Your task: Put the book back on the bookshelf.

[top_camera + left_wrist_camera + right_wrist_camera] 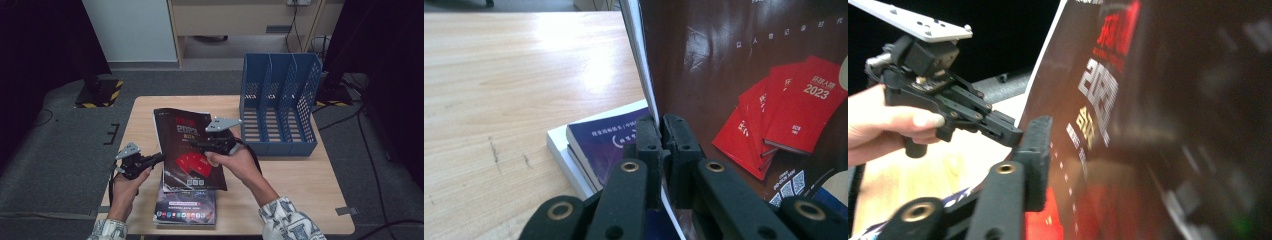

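1. Holding a dark magazine (187,147) between us, we see it lifted off the counter (290,182) and tilted, its cover with the red booklets facing up, above a short stack of books (186,205) at the near edge.
2. Our left hand-held gripper (159,158) is clenched on the magazine's left edge; in the left gripper view the two black pads (649,137) pinch the cover and pages (724,75) tightly, with a purple book (606,142) and a white one lying flat below.
3. Our left hand (127,180) comes in low from the near-left side, wrist bent slightly, the gripper pointing right and roughly level.
4. Our right hand-held gripper (197,145) lies over the magazine's upper right part, pointing left; its jaws are parted around the magazine, and we cannot see the pads pressing on it.
5. In the right gripper view one jaw stands just beside the cover (1128,125), and the left hand-held gripper (1008,132) shows farther off.
6. Our right hand (235,162) reaches in from the near-right, forearm angled towards the middle.
7. A blue file rack (280,107) stands upright at the far right of the counter, apart from the magazine.
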{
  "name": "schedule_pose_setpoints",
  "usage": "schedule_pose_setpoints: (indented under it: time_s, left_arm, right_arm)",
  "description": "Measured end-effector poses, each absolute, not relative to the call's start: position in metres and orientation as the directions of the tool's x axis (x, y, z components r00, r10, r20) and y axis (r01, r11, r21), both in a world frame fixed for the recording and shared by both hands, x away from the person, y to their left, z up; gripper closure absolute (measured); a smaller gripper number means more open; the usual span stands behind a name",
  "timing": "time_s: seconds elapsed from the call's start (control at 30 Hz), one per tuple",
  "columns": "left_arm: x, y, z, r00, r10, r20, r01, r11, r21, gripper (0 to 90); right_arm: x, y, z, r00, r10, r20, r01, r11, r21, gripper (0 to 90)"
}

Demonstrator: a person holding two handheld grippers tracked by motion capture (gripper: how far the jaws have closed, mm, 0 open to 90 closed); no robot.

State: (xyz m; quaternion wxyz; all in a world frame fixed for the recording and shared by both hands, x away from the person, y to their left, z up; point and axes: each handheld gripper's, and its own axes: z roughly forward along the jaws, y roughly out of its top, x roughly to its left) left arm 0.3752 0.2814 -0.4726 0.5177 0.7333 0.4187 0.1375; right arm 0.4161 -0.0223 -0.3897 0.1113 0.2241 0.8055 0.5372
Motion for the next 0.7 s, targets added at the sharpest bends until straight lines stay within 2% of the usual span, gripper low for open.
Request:
schedule_pose_setpoints:
  time_s: [0.13,0.23,0.7]
  left_arm:
    - [0.374,0.28,-0.47,0.618,0.756,-0.214,0.455,-0.122,0.882,86.0]
    - [0.374,0.28,-0.469,0.621,0.755,-0.212,0.449,-0.121,0.885,86.0]
    - [0.372,0.279,-0.465,0.628,0.753,-0.195,0.428,-0.125,0.895,86.0]
  right_arm:
    - [0.417,-0.024,-0.383,-0.888,0.455,0.069,0.233,0.314,0.92,53.2]
    - [0.418,-0.026,-0.38,-0.895,0.439,0.075,0.23,0.312,0.922,52.1]
    - [0.422,-0.035,-0.366,-0.885,0.456,0.092,0.244,0.286,0.927,63.6]
